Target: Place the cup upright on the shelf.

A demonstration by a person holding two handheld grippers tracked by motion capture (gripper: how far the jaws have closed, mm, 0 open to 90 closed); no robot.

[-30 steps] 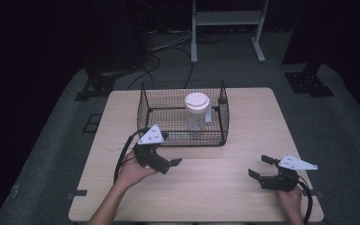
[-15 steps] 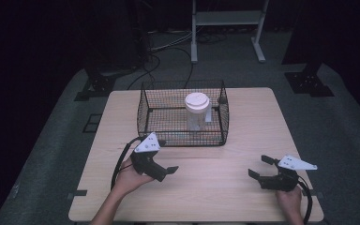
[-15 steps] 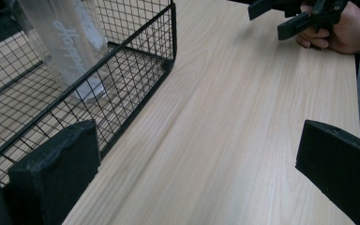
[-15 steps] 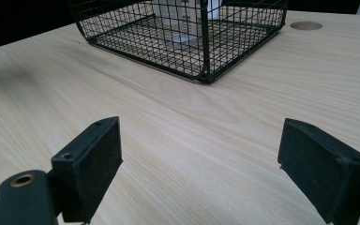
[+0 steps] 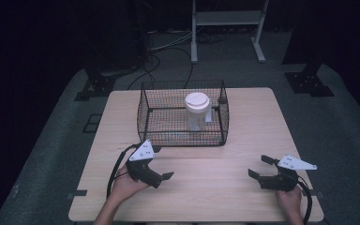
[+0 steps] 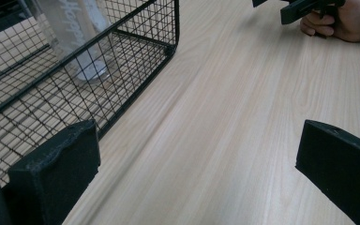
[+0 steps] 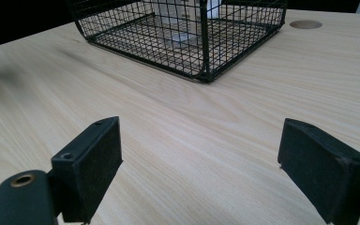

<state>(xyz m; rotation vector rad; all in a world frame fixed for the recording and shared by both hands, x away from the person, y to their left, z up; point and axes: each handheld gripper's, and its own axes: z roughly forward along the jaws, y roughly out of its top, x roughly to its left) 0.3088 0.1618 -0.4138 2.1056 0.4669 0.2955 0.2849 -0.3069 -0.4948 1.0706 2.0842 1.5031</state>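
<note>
A black wire basket [image 5: 155,114] stands at the middle of the far half of the wooden table [image 5: 206,192]. Inside it, toward its right side, a clear cup with a white lid [image 5: 197,109] stands upright. My left gripper [image 5: 163,176] hovers low over the front left of the table, open and empty, pointing right. My right gripper [image 5: 258,167] rests at the front right, open and empty, pointing left. In the left gripper view the basket corner [image 6: 122,61] and cup [image 6: 75,33] lie ahead to the left, with the open gripper [image 6: 197,173] over bare wood. The right gripper view has the basket [image 7: 192,42] straight ahead.
Behind the table are floor cables [image 5: 168,47], a white metal stand [image 5: 225,18] and black stand bases [image 5: 309,82]. The other hand [image 6: 342,21] shows far off in the left gripper view. A round brown hole [image 7: 305,24] is set in the tabletop.
My left gripper has drawn back from the basket's front toward the near edge of the table. The right gripper has stayed where it was.
</note>
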